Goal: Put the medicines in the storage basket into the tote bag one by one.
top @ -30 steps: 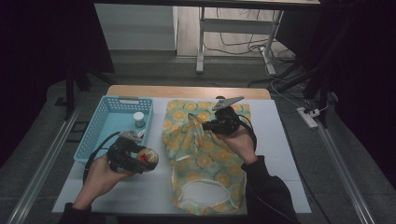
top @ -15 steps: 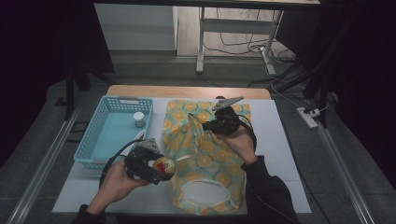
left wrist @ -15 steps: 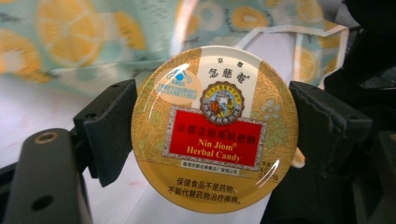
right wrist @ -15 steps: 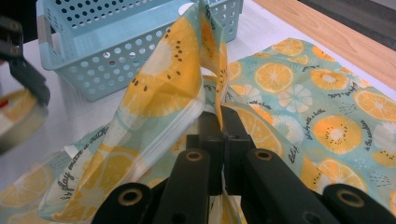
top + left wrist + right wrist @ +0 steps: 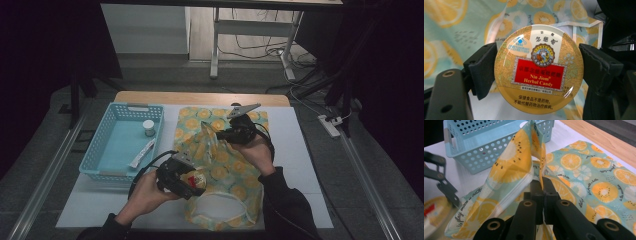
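High view: blue basket (image 5: 100, 157) holds a small jar (image 5: 148, 127); left tool (image 5: 187, 180) grips candy tin (image 5: 195, 179), right tool (image 5: 223, 134) pinches fruit-print bag (image 5: 225, 165).

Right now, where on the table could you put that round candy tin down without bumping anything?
Bare white table lies right of the orange-slice patterned fabric bag, and more in front of the light blue plastic basket at the near left corner. The basket floor is mostly free beside a small white jar and a white tube. The middle is crowded with bag and hands.
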`<state>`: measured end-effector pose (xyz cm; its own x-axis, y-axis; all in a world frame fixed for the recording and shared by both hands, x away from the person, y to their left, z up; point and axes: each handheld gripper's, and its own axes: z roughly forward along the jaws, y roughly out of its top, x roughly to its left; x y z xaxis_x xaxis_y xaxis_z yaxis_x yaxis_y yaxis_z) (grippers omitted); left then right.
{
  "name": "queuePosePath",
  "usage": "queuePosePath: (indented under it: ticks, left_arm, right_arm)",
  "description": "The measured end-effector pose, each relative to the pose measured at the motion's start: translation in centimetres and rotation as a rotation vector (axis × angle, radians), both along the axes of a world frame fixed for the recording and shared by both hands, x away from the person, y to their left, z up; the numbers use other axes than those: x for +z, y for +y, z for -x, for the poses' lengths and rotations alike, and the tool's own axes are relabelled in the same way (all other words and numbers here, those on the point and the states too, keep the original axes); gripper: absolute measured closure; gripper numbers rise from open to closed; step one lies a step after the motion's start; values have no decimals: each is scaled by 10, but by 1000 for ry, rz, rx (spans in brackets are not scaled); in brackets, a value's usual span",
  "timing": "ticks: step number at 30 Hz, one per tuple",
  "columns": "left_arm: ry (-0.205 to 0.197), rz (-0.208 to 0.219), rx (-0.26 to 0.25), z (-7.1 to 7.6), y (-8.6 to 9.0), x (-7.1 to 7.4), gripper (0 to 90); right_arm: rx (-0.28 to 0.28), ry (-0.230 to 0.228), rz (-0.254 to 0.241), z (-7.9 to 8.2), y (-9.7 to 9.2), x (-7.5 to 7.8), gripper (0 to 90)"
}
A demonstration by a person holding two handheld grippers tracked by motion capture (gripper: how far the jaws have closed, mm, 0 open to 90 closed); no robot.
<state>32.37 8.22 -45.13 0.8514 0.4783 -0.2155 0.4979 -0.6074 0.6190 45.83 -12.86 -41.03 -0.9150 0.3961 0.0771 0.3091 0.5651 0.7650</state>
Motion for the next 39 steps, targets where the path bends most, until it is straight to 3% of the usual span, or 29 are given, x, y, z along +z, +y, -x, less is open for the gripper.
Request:
queuePosePath:
  ticks: [14, 23, 27, 39]
  left_arm:
    - [-21, -19, -54, -18, -41, -12, 202]
    - [-25, -68, 43, -50, -45, -32, 202]
    - [-13, -54, 92, -63, -42, -39, 202]
    - [-20, -60, 147, -84, -38, -50, 201]
  right_arm:
    - [-6, 2, 3, -2, 0, -4, 900]
    - [-13, 7, 12, -5, 0, -8, 900]
    - [-15, 11, 16, -5, 1, -10, 900]
    - [-17, 11, 27, -7, 3, -15, 900]
